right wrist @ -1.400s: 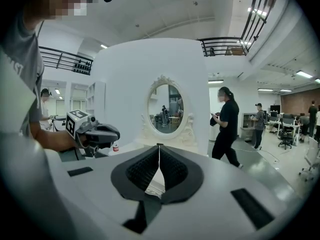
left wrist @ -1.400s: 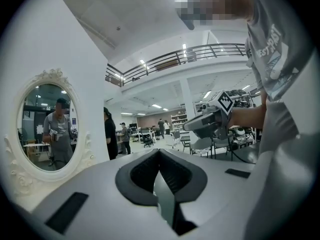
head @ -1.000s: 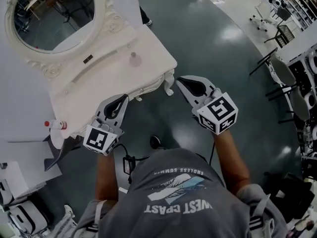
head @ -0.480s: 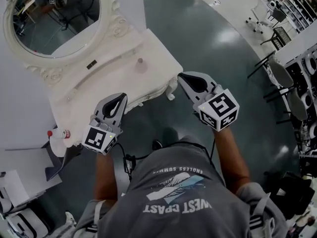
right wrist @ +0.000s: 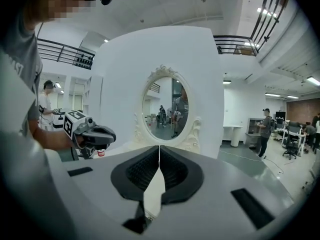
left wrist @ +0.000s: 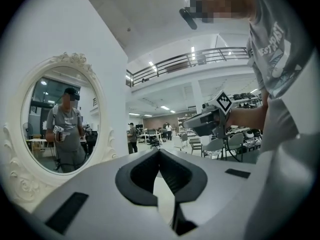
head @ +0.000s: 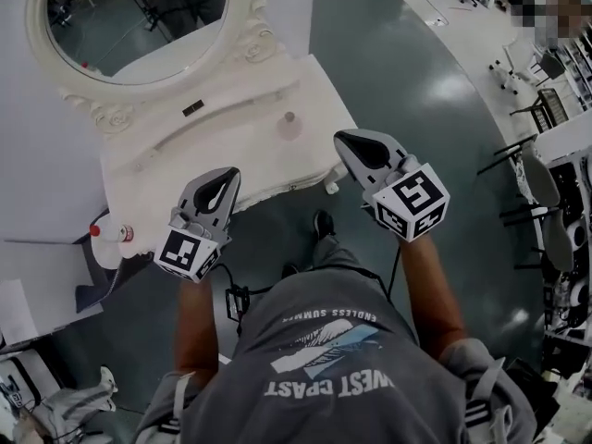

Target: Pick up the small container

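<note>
**Both grippers shut and empty before the white dressing table**

A glossy dark green floor (head: 416, 91) of a large open hall lay beneath a white carved dressing table (head: 185, 169), which carried an oval mirror in an ornate white frame (head: 139, 17). The left gripper (head: 227, 178) pointed at the table, and from the head view its tip showed against the table's front edge. In its own view its jaws met at the tips with nothing between them. The right gripper (head: 347, 141) was held beside it, well apart, its tip just off the table's right front corner and over the floor. Its jaws were also pressed together and empty.

The small pale pinkish container (head: 289, 120) stood on the tabletop ahead of both grippers, between their lines and nearer the right one, touched by neither. A small clear bottle with a red cap (head: 109, 234) lay at the table's far corner, out to the left of the left gripper.
</note>
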{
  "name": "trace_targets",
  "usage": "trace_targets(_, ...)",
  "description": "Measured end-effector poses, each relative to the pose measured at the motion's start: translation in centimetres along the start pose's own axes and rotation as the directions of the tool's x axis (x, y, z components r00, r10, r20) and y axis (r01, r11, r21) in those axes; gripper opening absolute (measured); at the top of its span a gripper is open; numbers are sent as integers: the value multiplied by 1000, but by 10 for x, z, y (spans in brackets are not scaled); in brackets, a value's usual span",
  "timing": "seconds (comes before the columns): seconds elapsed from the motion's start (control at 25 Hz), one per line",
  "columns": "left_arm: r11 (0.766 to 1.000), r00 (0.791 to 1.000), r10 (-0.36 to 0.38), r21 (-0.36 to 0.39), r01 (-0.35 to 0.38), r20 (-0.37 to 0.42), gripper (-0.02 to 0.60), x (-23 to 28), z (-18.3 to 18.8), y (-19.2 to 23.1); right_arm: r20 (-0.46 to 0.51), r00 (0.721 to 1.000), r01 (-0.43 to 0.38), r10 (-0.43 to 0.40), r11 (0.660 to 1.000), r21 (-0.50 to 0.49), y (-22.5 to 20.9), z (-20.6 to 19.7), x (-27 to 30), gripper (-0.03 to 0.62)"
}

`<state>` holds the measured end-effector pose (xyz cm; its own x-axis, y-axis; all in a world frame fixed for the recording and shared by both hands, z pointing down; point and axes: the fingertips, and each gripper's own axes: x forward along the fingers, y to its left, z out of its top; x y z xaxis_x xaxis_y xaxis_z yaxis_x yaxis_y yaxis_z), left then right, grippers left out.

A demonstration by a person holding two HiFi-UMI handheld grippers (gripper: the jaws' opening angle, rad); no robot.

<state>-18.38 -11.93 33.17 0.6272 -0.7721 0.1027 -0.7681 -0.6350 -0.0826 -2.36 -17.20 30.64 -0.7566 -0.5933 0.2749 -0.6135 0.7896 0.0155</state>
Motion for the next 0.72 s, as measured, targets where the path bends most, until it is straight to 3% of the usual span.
trace_targets(0.2, 998, 997, 63, -25, -64, -33, 15, 15, -11, 18, -9, 997, -73, 74, 997, 3, -18, -4, 30, 28)
trace_targets(0.72, 992, 991, 97, -66, -103, -95, 16, 80, -52, 43, -46, 988, -144, 145, 989, 24, -77, -21, 72, 28)
